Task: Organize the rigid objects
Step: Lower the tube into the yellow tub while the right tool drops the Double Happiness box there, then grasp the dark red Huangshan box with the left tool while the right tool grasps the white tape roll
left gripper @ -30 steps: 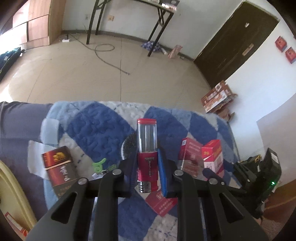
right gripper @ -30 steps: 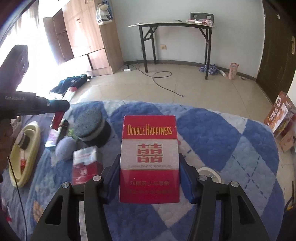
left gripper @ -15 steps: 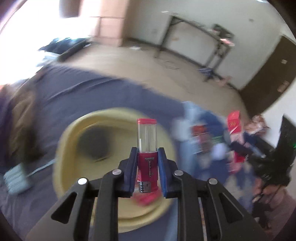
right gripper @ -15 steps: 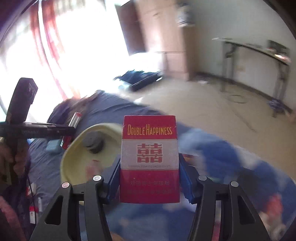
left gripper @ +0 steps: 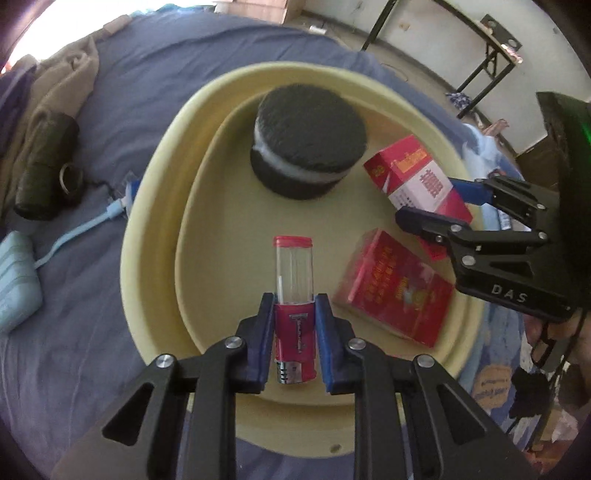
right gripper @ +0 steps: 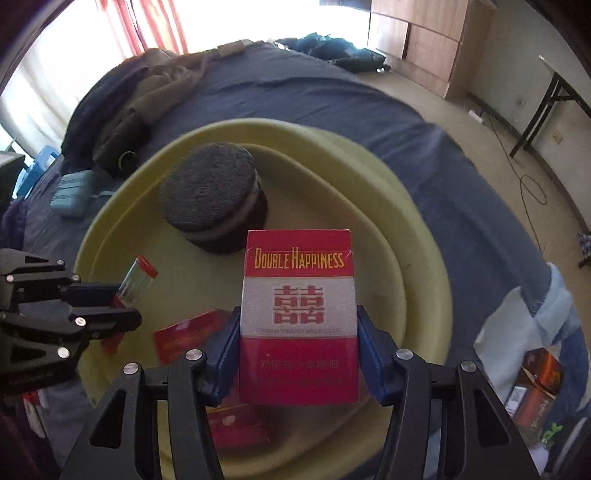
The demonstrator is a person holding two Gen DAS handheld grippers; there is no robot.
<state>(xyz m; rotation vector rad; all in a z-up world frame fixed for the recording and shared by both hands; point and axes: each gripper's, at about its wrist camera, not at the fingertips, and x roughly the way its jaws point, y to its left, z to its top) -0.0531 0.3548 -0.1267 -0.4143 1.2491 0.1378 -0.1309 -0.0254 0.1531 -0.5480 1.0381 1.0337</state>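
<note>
Both grippers, a second ago over the blue quilt, now hang above the pale-yellow plastic basin [left gripper: 155, 206], the left gripper [left gripper: 294, 325] clamping the clear red-capped tube [left gripper: 293, 269] and the right gripper [right gripper: 298, 354] the red-and-white cigarette pack [right gripper: 298, 314], release seemingly next.

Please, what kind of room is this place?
Probably a bedroom at home: a bed under a dark blue sheet, a wooden wardrobe by the wall, and red curtains at a bright window.
</note>
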